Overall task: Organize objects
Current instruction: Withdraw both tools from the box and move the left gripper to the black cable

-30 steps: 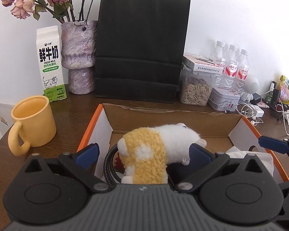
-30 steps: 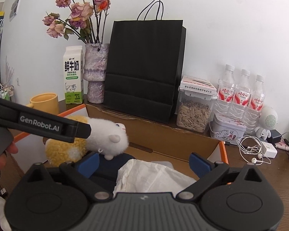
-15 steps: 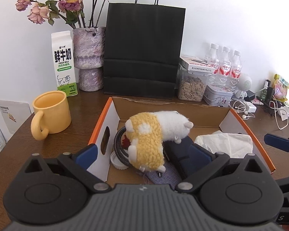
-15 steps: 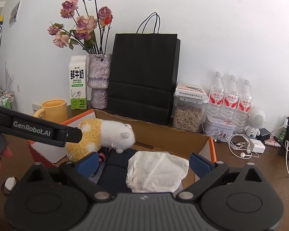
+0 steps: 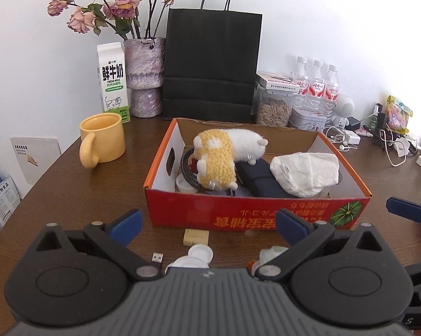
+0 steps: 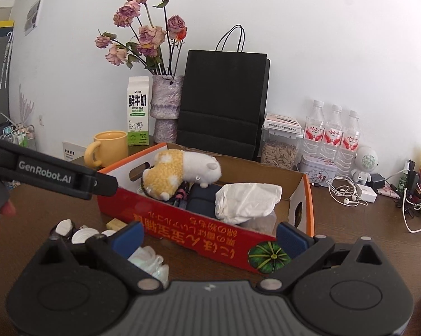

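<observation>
Plush hamster (image 5: pixel 227 159): lies atop clutter at cardboard box's (image 5: pixel 255 215) left end, stowed; left gripper (image 5: pixel 207 224) and right gripper (image 6: pixel 209 236) spread empty above small leftovers near desk's (image 5: pixel 70 196) front edge.

A lived-in home desk against a white wall: a brown wooden tabletop (image 5: pixel 70 196) carries dried roses in a vase (image 5: pixel 144 75) at upper left, a milk carton (image 5: pixel 113 81), a yellow mug (image 5: pixel 102 137), water bottles (image 5: pixel 316 84) and tangled chargers (image 5: pixel 347 140) at right.
</observation>
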Demonstrator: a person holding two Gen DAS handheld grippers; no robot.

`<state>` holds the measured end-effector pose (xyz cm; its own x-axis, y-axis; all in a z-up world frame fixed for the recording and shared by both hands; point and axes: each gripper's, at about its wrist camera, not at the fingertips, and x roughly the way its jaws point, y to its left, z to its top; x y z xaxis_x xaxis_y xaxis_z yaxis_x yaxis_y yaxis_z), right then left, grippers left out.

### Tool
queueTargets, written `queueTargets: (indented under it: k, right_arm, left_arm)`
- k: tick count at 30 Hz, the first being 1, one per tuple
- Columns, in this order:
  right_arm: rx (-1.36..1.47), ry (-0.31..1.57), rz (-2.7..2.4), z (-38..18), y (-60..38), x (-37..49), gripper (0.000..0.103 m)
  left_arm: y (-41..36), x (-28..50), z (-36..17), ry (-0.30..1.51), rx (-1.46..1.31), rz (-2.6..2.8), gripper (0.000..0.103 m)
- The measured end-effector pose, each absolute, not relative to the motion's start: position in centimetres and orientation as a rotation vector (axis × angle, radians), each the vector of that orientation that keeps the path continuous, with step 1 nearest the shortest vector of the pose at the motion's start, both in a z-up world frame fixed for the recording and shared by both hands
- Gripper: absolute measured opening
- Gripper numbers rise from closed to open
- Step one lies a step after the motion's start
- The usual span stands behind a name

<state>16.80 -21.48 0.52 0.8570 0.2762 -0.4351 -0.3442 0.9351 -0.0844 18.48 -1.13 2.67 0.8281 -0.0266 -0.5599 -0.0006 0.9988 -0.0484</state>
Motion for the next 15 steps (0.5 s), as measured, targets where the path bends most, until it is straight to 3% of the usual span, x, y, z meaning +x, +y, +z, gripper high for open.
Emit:
queueTargets:
  k: [15]
  right_arm:
    - [-0.151, 0.480, 0.330, -1.2, -22.1, 9.5, 0.101]
  left_arm:
    - [-1.4, 11.1, 0.6, 0.656, -0.016, -0.025, 0.103]
